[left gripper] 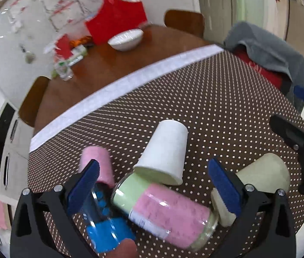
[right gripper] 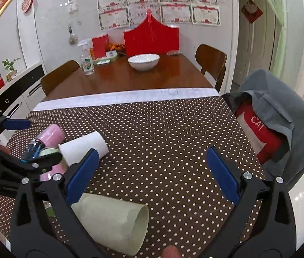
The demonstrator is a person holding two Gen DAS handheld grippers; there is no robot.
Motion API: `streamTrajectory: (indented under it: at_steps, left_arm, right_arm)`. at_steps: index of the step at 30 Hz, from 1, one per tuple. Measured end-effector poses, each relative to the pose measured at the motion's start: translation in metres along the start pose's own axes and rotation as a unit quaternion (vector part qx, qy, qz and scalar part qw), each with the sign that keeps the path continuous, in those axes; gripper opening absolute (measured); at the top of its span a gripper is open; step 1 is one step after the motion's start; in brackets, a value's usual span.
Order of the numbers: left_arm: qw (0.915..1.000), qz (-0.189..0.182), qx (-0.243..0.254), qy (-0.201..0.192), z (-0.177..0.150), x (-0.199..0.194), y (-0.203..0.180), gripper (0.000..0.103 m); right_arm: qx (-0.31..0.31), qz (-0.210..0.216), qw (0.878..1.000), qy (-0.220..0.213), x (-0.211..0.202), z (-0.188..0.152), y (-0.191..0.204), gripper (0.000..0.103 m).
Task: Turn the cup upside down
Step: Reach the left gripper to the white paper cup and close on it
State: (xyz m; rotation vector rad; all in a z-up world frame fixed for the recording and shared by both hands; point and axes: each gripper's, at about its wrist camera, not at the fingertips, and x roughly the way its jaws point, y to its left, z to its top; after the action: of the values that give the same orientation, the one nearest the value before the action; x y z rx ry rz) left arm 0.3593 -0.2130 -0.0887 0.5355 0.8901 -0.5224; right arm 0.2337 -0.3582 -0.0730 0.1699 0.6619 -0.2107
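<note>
A white paper cup (left gripper: 164,152) stands upside down and tilted on the dotted cloth, its rim resting against a pink and green bottle (left gripper: 164,210) that lies on its side. The cup also shows in the right wrist view (right gripper: 83,148). A pale green paper cup (right gripper: 113,223) lies on its side, open end to the right; it also shows in the left wrist view (left gripper: 263,176). My left gripper (left gripper: 158,189) is open above the bottle, holding nothing. My right gripper (right gripper: 152,174) is open above the cloth, the green cup just below its left finger.
A pink and blue bottle (left gripper: 98,182) lies left of the white cup. A white bowl (right gripper: 143,61), a spray bottle (right gripper: 87,61) and red boxes (right gripper: 151,38) stand at the table's far end. A chair draped with grey cloth (right gripper: 280,116) stands at the right.
</note>
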Motion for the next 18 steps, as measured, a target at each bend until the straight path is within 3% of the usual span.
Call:
streamTrajectory:
  at_steps: [5,15,17,18]
  left_arm:
    - [0.9971,-0.027,0.017,0.07,0.016,0.046,0.001,0.099]
    - [0.9883,-0.057,0.026,0.139,0.034,0.101,-0.003,0.099]
    - [0.9875,-0.057,0.027,0.145,0.035,0.107,-0.004,0.085]
    - [0.9857,-0.061,0.021,0.156,0.035,0.112,-0.003,0.066]
  right_arm:
    - [0.003,0.002,1.0,0.016,0.015,0.003,-0.007,0.097]
    - [0.022,0.0,0.999,0.03,0.032,0.002,-0.023,0.097]
    - [0.023,0.0,0.999,0.03,0.032,0.001,-0.024,0.097]
    - [0.024,-0.001,0.999,0.03,0.032,0.001,-0.024,0.097]
